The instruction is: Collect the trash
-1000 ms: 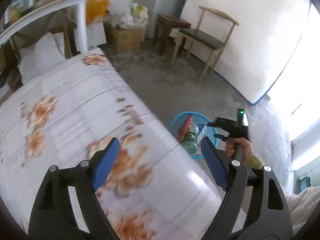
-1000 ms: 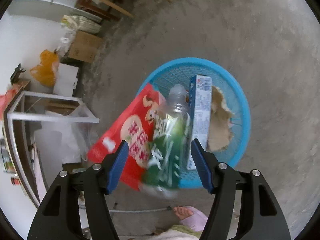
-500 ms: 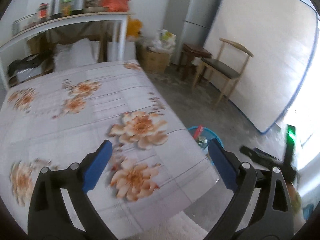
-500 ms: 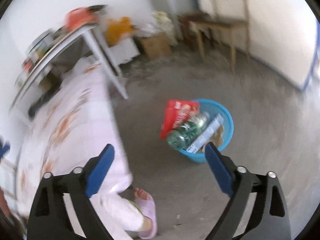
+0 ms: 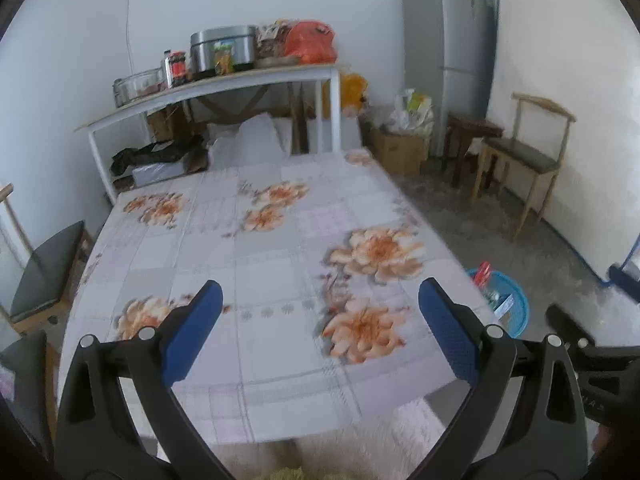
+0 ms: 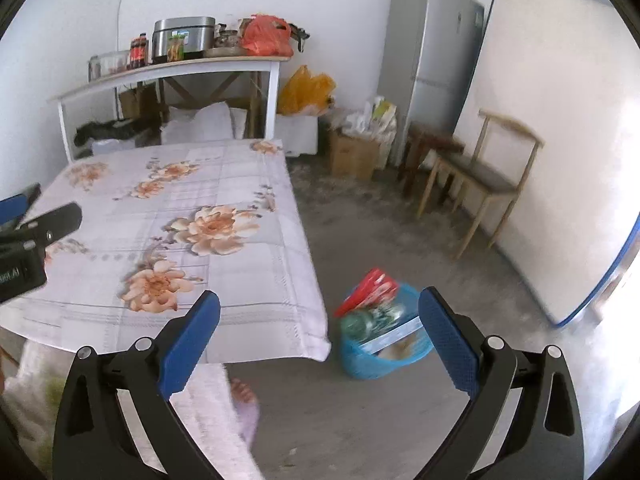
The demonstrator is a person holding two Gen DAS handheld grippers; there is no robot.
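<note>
right gripper [image 6: 318, 340] risen from basket [image 6: 360, 364], jaws just opened, empty.

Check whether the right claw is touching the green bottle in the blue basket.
Apart. The right wrist view shows the right claw open and empty, with the green bottle lying in the blue basket on the floor beyond it.

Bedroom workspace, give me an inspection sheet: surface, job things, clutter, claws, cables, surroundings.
Surface: floral bedsheet on the bed, no trash seen on it.
Job's things: blue basket on the floor by the bed corner, holding a red packet, a green bottle and a long box.
Clutter: white shelf with a metal pot and an orange bag.
Claws: left claw open, empty; right claw open, empty; both just opened wider.
Cables: nothing seen.
Surroundings: fridge, wooden chair, cardboard box.
</note>
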